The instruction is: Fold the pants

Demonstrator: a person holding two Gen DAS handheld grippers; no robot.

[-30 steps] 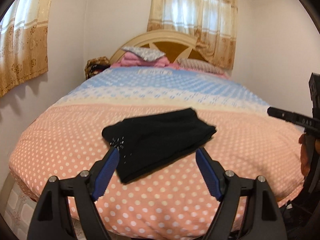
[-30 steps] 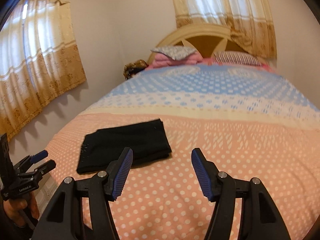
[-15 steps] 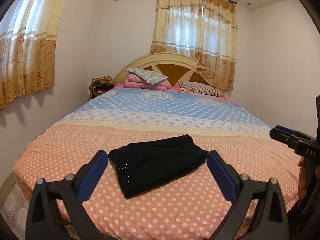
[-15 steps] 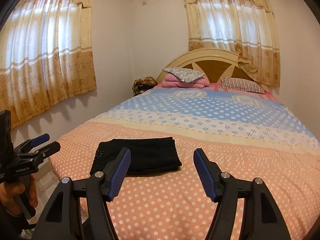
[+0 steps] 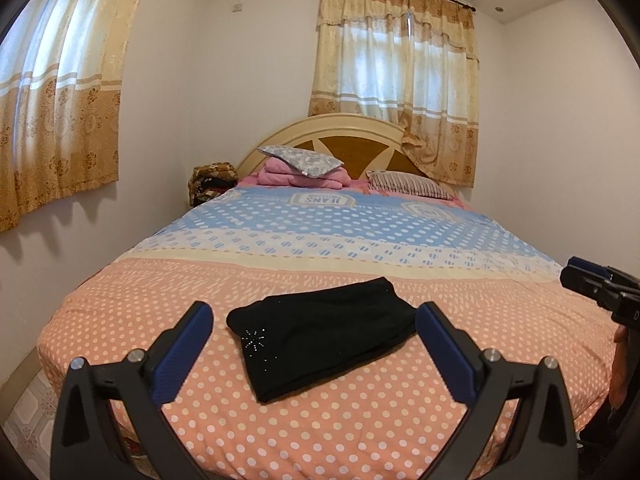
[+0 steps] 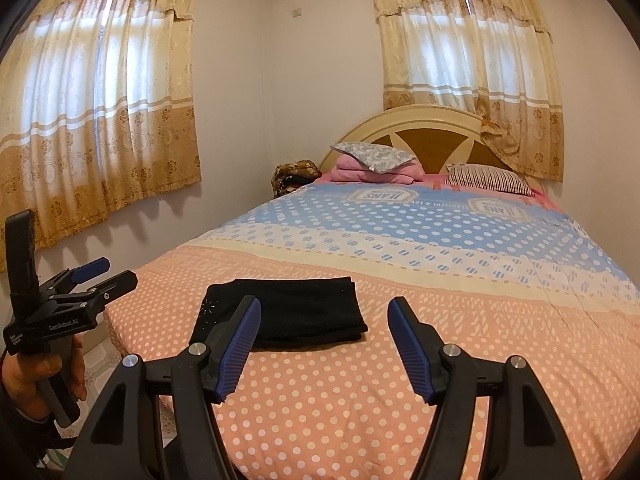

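Observation:
Black pants (image 5: 320, 332) lie folded into a flat rectangle near the foot of the bed (image 5: 360, 432), a small sparkly motif on their near left corner. My left gripper (image 5: 314, 308) hovers in front of them, off the cloth, jaws open wide with nothing between the pads. In the right wrist view the pants (image 6: 292, 312) sit left of centre. My right gripper (image 6: 324, 302) is held above the polka-dot cover (image 6: 340, 400), open and holding nothing. A hand holds the left gripper (image 6: 100, 276) at the bed's left corner. The right gripper's tips (image 5: 588, 276) show at the right edge.
The cover turns from peach to blue toward the headboard (image 5: 352, 136). A pink folded blanket with a grey pillow (image 5: 300, 160) and a striped pillow (image 5: 404, 180) lie at the head. A patterned bag (image 5: 212, 180) sits beside the bed. Curtained windows are behind and left; tiled floor (image 5: 28, 412) lies lower left.
Both grippers have drawn back from the pants and tilted up, so more of the room shows. The left jaws spread wider. The folded pants stay where they lay.

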